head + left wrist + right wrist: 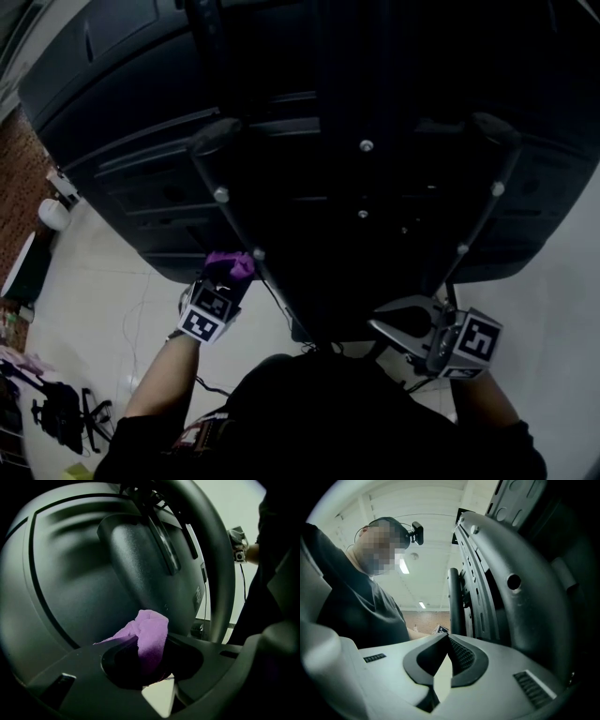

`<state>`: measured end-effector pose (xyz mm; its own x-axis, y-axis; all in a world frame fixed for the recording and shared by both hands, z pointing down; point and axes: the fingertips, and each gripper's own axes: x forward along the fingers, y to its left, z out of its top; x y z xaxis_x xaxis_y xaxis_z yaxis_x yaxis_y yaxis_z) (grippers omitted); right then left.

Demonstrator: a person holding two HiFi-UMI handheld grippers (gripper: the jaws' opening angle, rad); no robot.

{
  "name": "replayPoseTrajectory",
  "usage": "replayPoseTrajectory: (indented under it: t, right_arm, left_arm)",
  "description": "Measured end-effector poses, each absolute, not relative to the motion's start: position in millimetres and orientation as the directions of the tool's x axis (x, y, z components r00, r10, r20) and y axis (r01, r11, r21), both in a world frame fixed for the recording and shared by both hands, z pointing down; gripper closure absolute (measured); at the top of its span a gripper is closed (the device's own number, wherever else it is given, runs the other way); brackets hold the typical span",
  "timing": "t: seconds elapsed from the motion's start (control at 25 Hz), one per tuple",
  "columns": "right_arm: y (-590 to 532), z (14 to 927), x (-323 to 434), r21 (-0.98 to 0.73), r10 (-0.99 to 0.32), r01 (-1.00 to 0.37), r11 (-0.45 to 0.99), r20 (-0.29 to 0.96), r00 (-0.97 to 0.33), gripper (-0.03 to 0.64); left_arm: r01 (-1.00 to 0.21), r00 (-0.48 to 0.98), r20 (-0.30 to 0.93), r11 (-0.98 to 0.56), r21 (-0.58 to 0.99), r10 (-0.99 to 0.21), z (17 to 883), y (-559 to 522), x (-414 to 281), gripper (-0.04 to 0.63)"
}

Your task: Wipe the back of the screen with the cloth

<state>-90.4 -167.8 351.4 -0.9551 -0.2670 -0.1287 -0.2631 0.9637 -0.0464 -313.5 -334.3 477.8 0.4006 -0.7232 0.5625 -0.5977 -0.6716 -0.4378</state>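
Purple cloth point(147, 632), pinched tight in the left gripper point(145, 663), sits at the near-left edge of the screen's back point(375, 112), which spreads far and right; the right gripper point(447, 641) hangs clenched, empty.

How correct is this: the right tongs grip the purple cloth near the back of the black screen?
One thing is wrong: the side. The left tongs grip the purple cloth near the back of the black screen, as the left gripper view shows. The right tongs are shut with nothing between them.
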Motion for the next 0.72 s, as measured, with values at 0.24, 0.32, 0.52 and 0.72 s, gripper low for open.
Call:
replayPoseTrajectory:
  t: [0.24,0.32,0.52,0.72]
  right_arm:
    - [-169.5,355.1,-93.4,-0.006,-0.265,-0.266,0.964,-0.109,-0.958,0.614]
    - [-169.5,355.8,-95.2,-0.005,-0.268,-0.268,0.963,-0.103,-0.958,0.614]
    - [-172.1,358.5,-96.6,-0.008,-0.304,-0.305,0.952,-0.075,-0.950,0.614]
    - [-173.2,355.1,-94.7,-0.046,-0.359,-0.357,0.933,-0.084,-0.929,0.614]
  left_arm:
    - [-0.594,0.422,0.549,-0.677,-0.434,-0.722,479.8,-332.8,-312.4,0.483]
    - [-0.593,0.434,0.542,-0.681,-0.430,-0.719,479.8,-333.4,-312.1,0.483]
    - [-0.583,0.469,0.536,-0.702,-0.410,-0.703,481.1,-329.3,-311.1,0.483]
    - [-0.555,0.544,0.503,-0.738,-0.385,-0.672,471.5,-317.5,-310.9,0.483]
